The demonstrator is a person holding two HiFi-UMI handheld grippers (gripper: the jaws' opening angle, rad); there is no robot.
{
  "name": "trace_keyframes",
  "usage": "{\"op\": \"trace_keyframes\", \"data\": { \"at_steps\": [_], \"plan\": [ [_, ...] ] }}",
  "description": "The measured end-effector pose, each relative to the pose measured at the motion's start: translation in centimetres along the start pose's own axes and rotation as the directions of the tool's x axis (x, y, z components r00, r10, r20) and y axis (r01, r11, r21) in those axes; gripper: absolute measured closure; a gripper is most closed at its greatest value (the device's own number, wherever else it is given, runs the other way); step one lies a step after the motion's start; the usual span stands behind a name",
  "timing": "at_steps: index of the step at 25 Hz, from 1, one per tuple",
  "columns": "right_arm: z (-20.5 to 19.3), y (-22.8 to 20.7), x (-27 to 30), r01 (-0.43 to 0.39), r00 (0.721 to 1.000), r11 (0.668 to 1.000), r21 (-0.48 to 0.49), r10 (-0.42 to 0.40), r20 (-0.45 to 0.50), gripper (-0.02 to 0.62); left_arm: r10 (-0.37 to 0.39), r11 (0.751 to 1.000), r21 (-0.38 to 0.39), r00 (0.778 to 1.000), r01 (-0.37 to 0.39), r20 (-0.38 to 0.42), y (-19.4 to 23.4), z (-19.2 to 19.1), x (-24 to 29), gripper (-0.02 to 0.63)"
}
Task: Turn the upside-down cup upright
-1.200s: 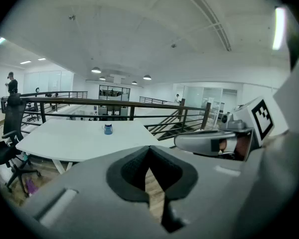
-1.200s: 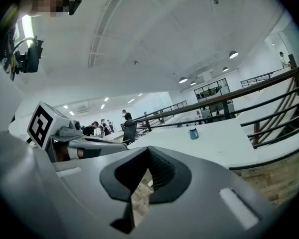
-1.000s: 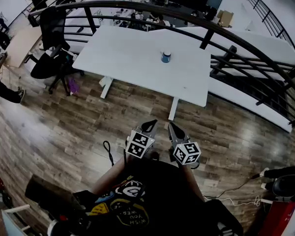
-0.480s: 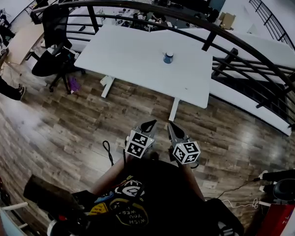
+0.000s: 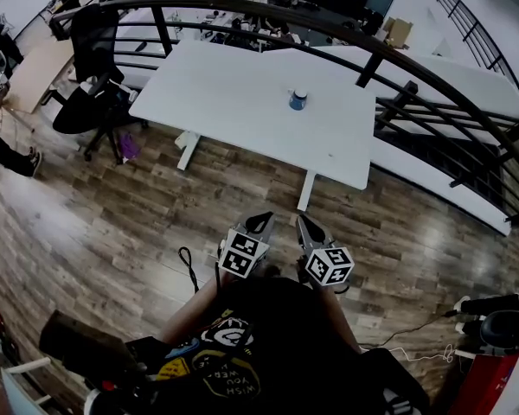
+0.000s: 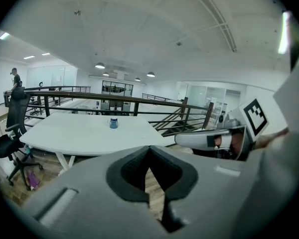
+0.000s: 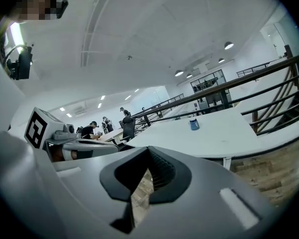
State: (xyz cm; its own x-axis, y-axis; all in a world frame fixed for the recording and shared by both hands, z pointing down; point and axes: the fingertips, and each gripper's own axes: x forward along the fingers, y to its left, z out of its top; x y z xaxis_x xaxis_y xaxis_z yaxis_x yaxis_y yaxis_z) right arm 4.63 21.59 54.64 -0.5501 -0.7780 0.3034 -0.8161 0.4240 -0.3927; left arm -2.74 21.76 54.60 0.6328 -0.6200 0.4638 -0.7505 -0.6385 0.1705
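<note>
Wood floor (image 5: pixel 112 206) lies between the person and a white desk (image 5: pixel 233 102), with a dark railing (image 5: pixel 346 37) curving behind the desk and an office chair (image 5: pixel 91 67) at its left end. The cup (image 5: pixel 298 100), blue with a pale band on top, stands alone toward the far right of the desk. It is too small from here to tell which way up it is.

The left gripper (image 5: pixel 262 220) and right gripper (image 5: pixel 304 224) are held side by side close to the body, well apart from the desk. Both are clenched, and through each slit only floor shows.

The step in hand looks like the approach, so nothing of the turning is done.

- Walk up to the near edge first, because the cup sits deep on the desk.
- Spread one gripper's jaws before they arrive.
- Come in level at the cup's side wall rather than from above.
- Close around its middle, since a nudge could slide it across the smooth top.
- Lift clear, roll the wrist half a turn, and set the cup down on its base.
</note>
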Motion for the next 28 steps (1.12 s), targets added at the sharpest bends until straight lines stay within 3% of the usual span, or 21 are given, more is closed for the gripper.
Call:
{"op": "trace_keyframes", "data": {
  "at_steps": [9,15,21,28],
  "plan": [
    [-2.5,1.5,2.1,-0.009,0.999,0.999,0.047,0.011,-0.043,0.597,-0.039,0.998,-0.042,0.999,0.038,-0.035,2.5,-2.3,0.0,0.601],
    [-0.9,-0.4,7.0,-0.059,0.997,0.997,0.059,0.063,-0.055,0.597,-0.001,0.996,-0.091,1.000,-0.002,-0.029,6.9,-1.1,2.9,0.601],
    [2.6,-6.7,12.8,-0.080,0.993,0.996,0.025,0.082,-0.083,0.597,0.015,0.997,-0.078,1.000,-0.016,-0.020,10.2,3.6,9.3,0.601],
    [5.1,-14.1,17.0,-0.090,0.991,0.994,0.060,0.096,-0.097,0.597,0.015,0.998,-0.056,0.999,-0.017,-0.037,11.4,7.3,17.1,0.601]
  ]
}}
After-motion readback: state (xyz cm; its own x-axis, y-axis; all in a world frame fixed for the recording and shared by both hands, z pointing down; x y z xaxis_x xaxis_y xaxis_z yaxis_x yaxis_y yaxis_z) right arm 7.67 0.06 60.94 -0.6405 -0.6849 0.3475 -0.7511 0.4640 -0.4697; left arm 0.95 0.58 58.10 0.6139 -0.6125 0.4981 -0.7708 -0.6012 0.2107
